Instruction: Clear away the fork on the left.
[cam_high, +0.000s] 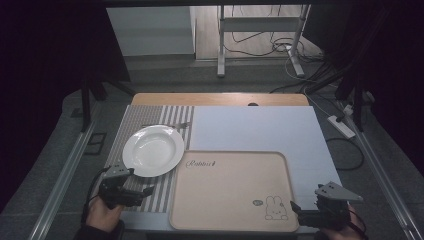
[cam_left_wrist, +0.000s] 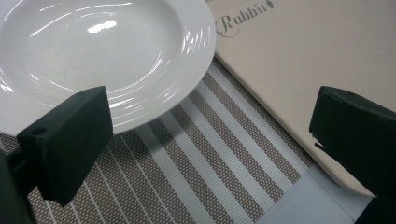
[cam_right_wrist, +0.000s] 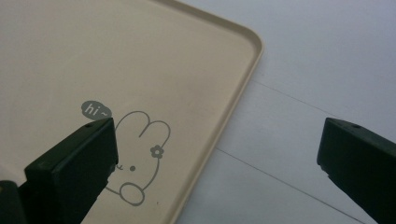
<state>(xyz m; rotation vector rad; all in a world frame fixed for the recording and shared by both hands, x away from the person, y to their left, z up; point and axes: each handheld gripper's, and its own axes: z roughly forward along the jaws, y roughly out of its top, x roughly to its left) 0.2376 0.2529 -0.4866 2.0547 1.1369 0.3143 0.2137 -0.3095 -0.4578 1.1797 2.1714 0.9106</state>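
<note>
A white deep plate (cam_high: 153, 150) rests on a striped placemat (cam_high: 159, 120) at the left. Beside it lies a beige tray (cam_high: 230, 190) with "Rabbit" lettering and a rabbit drawing (cam_high: 276, 209). My left gripper (cam_high: 142, 192) hovers just in front of the plate, open and holding nothing. In the left gripper view, the plate (cam_left_wrist: 93, 51) and the tray's edge (cam_left_wrist: 289, 70) lie ahead, with the placemat (cam_left_wrist: 196, 158) between the jaws. My right gripper (cam_high: 299, 209) is open over the tray's near right corner. The right gripper view has the rabbit drawing (cam_right_wrist: 140, 154) by one jaw.
A fork (cam_high: 167, 125) lies on the placemat behind the plate. A white sheet (cam_high: 260, 127) covers the table's right and far part. A power strip (cam_high: 341, 125) and cables lie on the floor at the right.
</note>
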